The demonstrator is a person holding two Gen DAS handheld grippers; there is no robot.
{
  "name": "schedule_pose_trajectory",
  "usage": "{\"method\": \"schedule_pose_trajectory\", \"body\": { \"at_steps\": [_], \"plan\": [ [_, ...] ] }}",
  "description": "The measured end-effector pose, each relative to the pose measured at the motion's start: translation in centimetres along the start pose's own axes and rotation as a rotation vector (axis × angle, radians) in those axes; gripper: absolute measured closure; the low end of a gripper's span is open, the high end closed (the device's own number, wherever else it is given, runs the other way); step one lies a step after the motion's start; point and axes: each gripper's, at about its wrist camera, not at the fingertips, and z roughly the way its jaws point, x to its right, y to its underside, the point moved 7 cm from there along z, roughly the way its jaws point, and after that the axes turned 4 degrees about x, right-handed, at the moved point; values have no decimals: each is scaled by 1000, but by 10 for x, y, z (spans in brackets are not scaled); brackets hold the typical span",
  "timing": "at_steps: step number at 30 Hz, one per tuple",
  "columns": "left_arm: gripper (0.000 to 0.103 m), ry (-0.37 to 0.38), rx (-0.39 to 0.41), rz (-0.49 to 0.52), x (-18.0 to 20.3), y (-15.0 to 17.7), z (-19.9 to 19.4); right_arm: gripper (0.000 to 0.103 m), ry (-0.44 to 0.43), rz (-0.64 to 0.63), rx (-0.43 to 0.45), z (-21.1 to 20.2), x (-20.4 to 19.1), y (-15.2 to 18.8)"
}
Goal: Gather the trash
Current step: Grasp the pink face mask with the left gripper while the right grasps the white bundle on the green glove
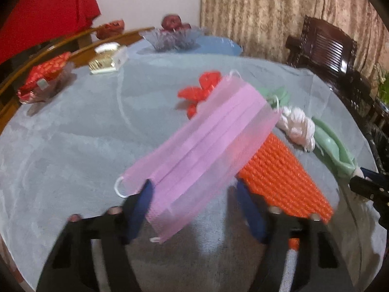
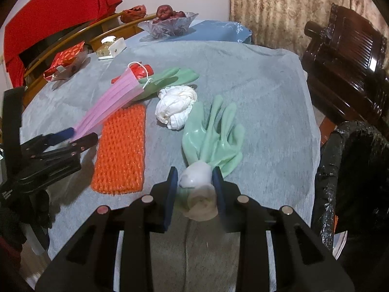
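A pink face mask point(image 1: 201, 146) lies slanted between my left gripper's point(image 1: 193, 182) blue pads, which touch its two long edges. In the right wrist view the mask point(image 2: 109, 99) rises from that gripper point(image 2: 80, 135) toward a red crumpled wrapper point(image 2: 141, 71). My right gripper point(image 2: 195, 177) is shut on the whitish cuff of a pale green rubber glove point(image 2: 214, 141), whose fingers lie spread on the grey cloth. A second green glove point(image 2: 175, 76), a crumpled white cloth point(image 2: 176, 107) and an orange knitted mat point(image 2: 121, 150) lie close by.
A black bag-lined bin point(image 2: 352, 170) stands off the table's right edge beside a dark wooden chair point(image 2: 345, 56). At the far end sit a glass fruit bowl point(image 2: 167, 25), a small white box point(image 2: 110, 47) and a red packet point(image 2: 65, 59). Wooden rails run along the left side.
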Motion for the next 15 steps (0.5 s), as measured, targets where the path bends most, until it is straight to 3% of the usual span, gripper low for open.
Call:
{"method": "schedule_pose_trajectory", "body": {
  "at_steps": [3, 5, 9, 11, 15],
  "plan": [
    [78, 39, -13, 8, 5, 1, 2, 73, 9, -29, 7, 2, -3, 0],
    [100, 44, -6, 18, 7, 1, 0, 70, 8, -21, 4, 4, -4, 2],
    [103, 39, 39, -12, 3, -1, -10, 63, -6, -2, 10, 4, -5, 2],
    [103, 42, 64, -24, 3, -3, -17, 51, -3, 0, 20, 3, -6, 1],
    [103, 56, 107, -49, 6, -5, -36, 49, -7, 26, 23, 6, -4, -4]
  ]
}}
